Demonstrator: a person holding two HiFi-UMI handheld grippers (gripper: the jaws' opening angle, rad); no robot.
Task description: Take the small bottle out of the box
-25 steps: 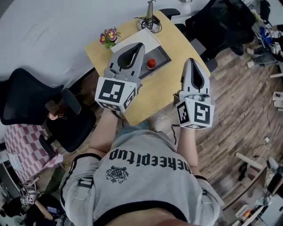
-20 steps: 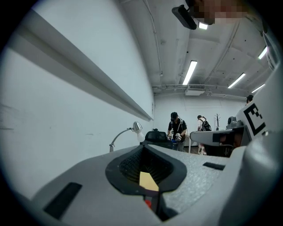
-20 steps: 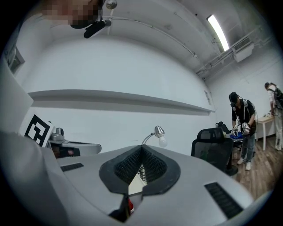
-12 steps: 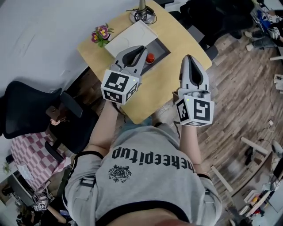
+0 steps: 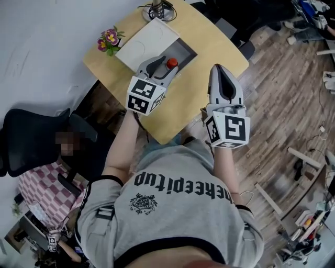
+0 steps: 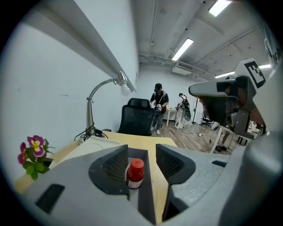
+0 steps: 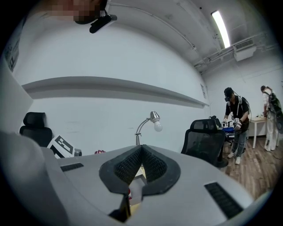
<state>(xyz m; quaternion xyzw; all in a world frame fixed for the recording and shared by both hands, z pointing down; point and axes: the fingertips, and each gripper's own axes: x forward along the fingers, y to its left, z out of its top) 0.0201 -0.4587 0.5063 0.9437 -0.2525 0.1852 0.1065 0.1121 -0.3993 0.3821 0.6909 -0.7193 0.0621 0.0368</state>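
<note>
A small bottle (image 5: pixel 171 63) with a red cap stands upright in an open grey box (image 5: pixel 184 51) on the yellow table (image 5: pixel 209 47). My left gripper (image 5: pixel 160 60) hangs just short of it. In the left gripper view the bottle (image 6: pixel 135 173) shows in the gap between the fingers (image 6: pixel 116 164), and the pads do not touch it. The jaws of the left gripper (image 6: pixel 141 152) are opening. My right gripper (image 5: pixel 221 69) hovers over the table's near right edge. In the right gripper view the right gripper (image 7: pixel 141 148) is shut with nothing in it.
The box's white lid (image 5: pixel 144 41) lies flat beside the box. A small flower pot (image 5: pixel 109 40) stands at the table's left edge and a desk lamp base (image 5: pixel 156 8) at its far end. Black office chairs (image 5: pixel 31 141) stand around the table. People stand far off (image 6: pixel 158 106).
My left gripper has moved forward to the box, so the bottle now sits right at its tips. The right gripper has hardly moved.
</note>
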